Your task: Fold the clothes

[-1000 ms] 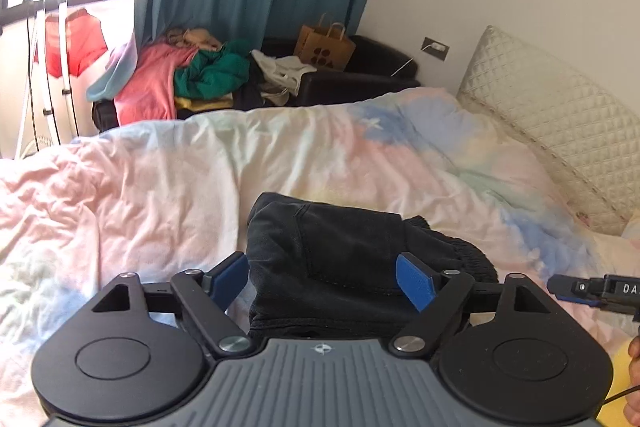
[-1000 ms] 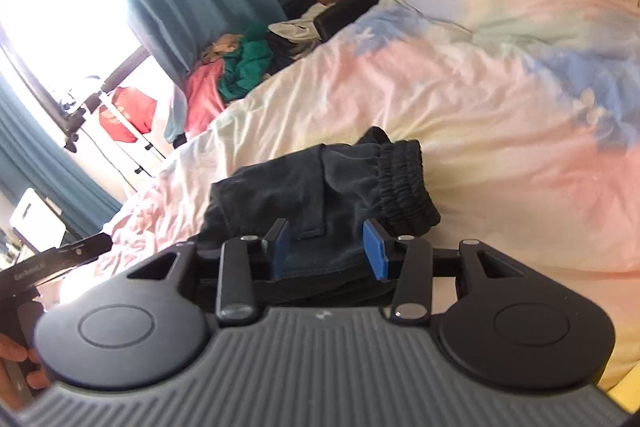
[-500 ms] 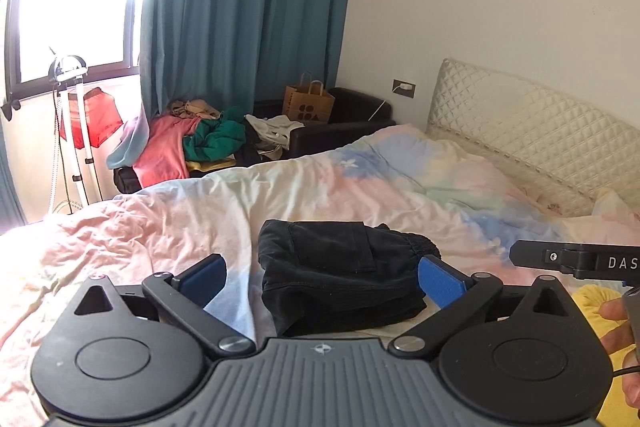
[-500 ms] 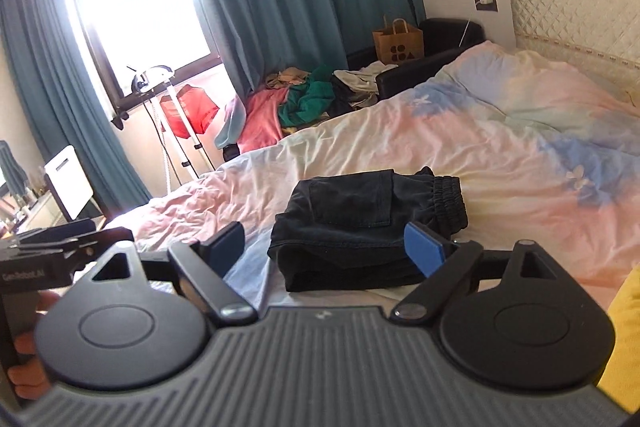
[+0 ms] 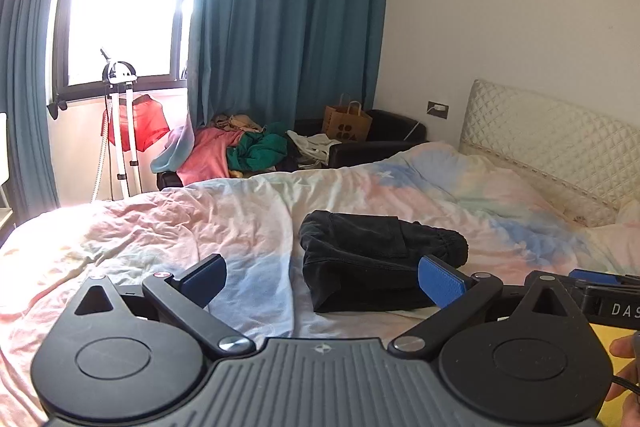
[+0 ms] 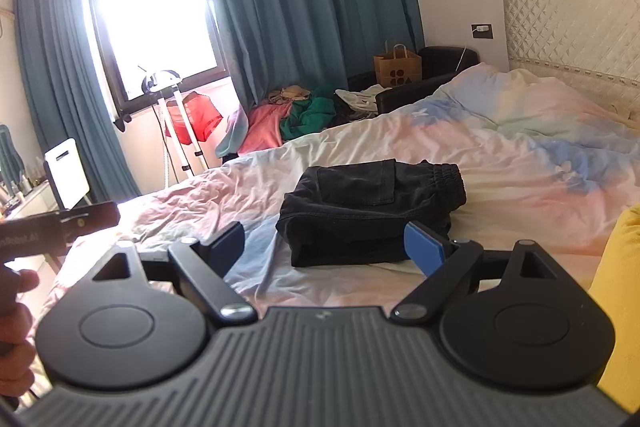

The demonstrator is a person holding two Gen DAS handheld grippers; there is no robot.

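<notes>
Both grippers have drawn back from the folded black trousers since a second ago, when their blue pads sat close around the bundle; now the garment lies clear of them, farther off on the pastel duvet. The left gripper has its jaws spread as wide as they go, with nothing between them. The right gripper is equally wide and empty. The trousers rest near the middle of the bed, folded into a compact stack with the elastic waistband toward the right and a back pocket facing up. That tidy shape, with both tools let go and pulled away, suggests this piece is finished and left to sit. Far beyond the bed, a pile of clothes in pink and green lies on a dark sofa beside a paper bag, likely the source of the next item.
</notes>
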